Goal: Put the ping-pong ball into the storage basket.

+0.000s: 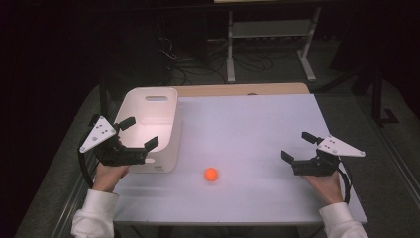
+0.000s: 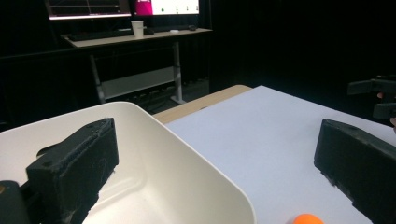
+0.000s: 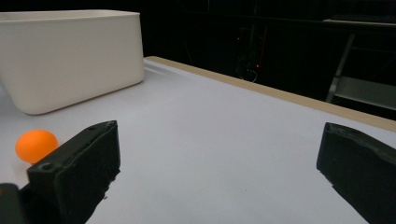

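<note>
A small orange ball (image 1: 211,173) lies on the white table (image 1: 247,124), just right of a white plastic bin (image 1: 151,129). My left gripper (image 1: 138,133) hovers open over the bin's near right corner, empty. My right gripper (image 1: 299,146) is open and empty near the table's right side, well to the right of the ball. In the left gripper view the bin's rim (image 2: 196,158) runs between the jaws and the ball (image 2: 306,219) peeks in at the bottom edge. In the right gripper view the ball (image 3: 36,145) sits beside the left jaw, with the bin (image 3: 70,56) behind it.
A wooden strip (image 1: 237,89) edges the table's far side. Beyond it stand a metal desk frame (image 1: 270,39) and tangled cables (image 1: 198,59) on the floor. In the left gripper view, a desk with monitors and a paper cup (image 2: 137,28) stands far off.
</note>
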The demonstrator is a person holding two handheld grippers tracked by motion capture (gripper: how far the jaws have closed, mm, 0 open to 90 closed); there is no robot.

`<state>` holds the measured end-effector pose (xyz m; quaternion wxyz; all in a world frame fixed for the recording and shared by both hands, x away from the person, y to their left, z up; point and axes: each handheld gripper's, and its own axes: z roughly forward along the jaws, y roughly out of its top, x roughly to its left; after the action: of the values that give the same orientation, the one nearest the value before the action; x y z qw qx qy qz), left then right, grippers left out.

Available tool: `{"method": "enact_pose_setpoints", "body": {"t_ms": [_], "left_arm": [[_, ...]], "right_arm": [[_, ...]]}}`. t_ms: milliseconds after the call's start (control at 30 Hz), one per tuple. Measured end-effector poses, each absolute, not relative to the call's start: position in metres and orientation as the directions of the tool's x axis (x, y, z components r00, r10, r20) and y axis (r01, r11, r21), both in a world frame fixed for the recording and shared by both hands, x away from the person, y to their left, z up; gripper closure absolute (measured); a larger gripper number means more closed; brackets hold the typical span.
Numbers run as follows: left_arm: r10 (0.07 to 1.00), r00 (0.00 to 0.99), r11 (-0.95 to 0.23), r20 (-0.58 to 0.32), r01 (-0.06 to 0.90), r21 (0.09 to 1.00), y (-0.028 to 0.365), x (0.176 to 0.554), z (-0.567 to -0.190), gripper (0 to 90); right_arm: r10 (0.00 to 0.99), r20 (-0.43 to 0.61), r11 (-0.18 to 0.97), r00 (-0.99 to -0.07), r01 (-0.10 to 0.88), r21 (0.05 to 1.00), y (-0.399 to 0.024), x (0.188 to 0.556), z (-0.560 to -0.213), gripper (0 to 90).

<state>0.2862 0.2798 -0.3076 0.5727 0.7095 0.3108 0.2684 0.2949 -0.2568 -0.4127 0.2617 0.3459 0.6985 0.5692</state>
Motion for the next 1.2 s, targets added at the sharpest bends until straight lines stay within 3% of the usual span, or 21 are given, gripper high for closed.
{"method": "enact_pose_setpoints", "body": {"t_ms": [1200], "left_arm": [[0.631,0.772,-0.329,0.077,0.177,0.928,0.246,0.306,-0.292,0.0]], "right_arm": [[0.771,0.030,0.131,-0.636,0.204,0.970,-0.253,0.295,-0.415,0.0]]}}
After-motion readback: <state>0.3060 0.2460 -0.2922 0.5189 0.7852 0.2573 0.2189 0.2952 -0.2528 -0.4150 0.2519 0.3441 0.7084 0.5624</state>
